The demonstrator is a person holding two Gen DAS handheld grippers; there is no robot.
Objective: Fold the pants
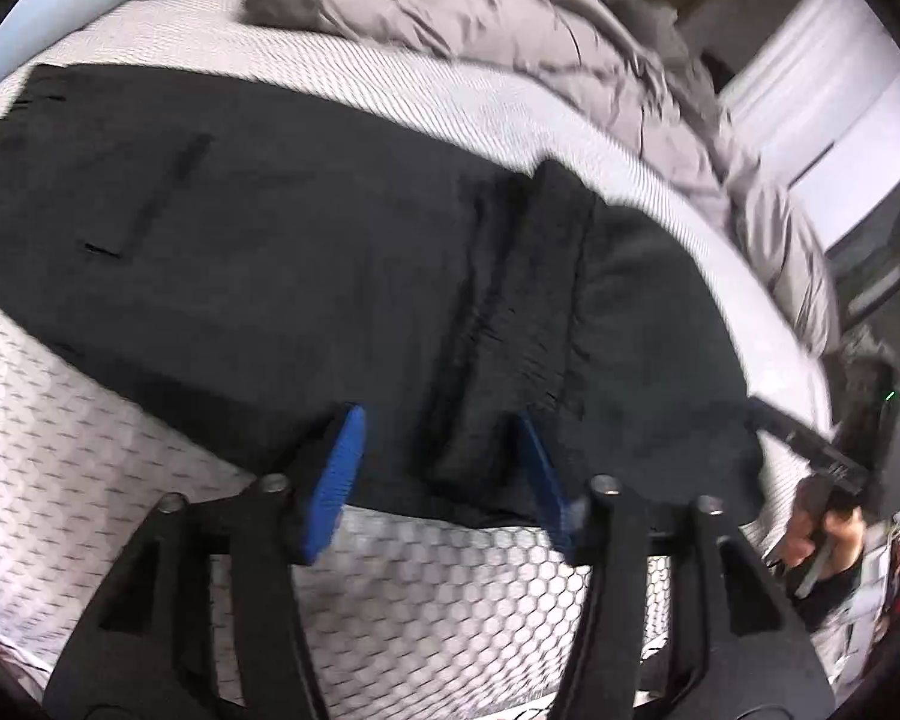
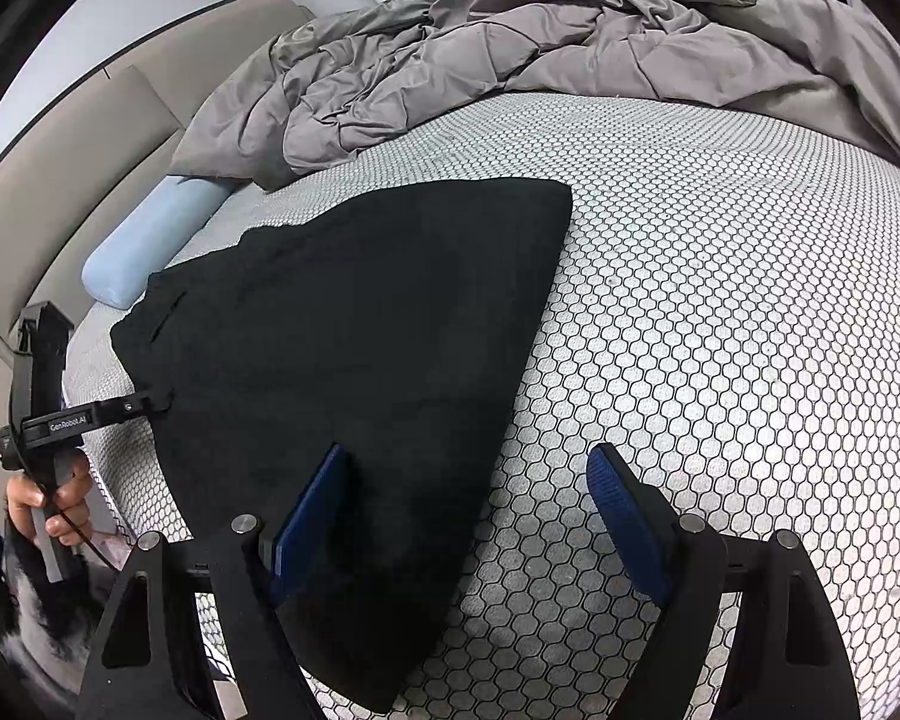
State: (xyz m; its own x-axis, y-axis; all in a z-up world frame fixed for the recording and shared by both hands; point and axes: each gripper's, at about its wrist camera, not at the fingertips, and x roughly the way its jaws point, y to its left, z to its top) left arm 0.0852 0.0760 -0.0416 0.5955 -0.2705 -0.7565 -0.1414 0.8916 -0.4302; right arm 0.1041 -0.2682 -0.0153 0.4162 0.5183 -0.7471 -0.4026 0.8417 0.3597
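Note:
Black pants (image 1: 306, 276) lie flat on the bed, folded over themselves, with a gathered waistband or cuff ridge (image 1: 528, 300) across the middle. In the right wrist view the pants (image 2: 360, 324) form a dark wedge narrowing toward me. My left gripper (image 1: 441, 450) is open, its blue pads either side of the pants' near edge. My right gripper (image 2: 468, 510) is open over the pants' near right edge, touching nothing. The left gripper also shows in the right wrist view (image 2: 150, 403) at the pants' left edge, and the right gripper shows in the left wrist view (image 1: 810, 450).
A mattress with a honeycomb-pattern cover (image 2: 720, 330) bears the pants. A crumpled grey duvet (image 2: 510, 48) lies along the far side. A light blue bolster (image 2: 150, 240) lies at the far left by the beige headboard (image 2: 60, 192).

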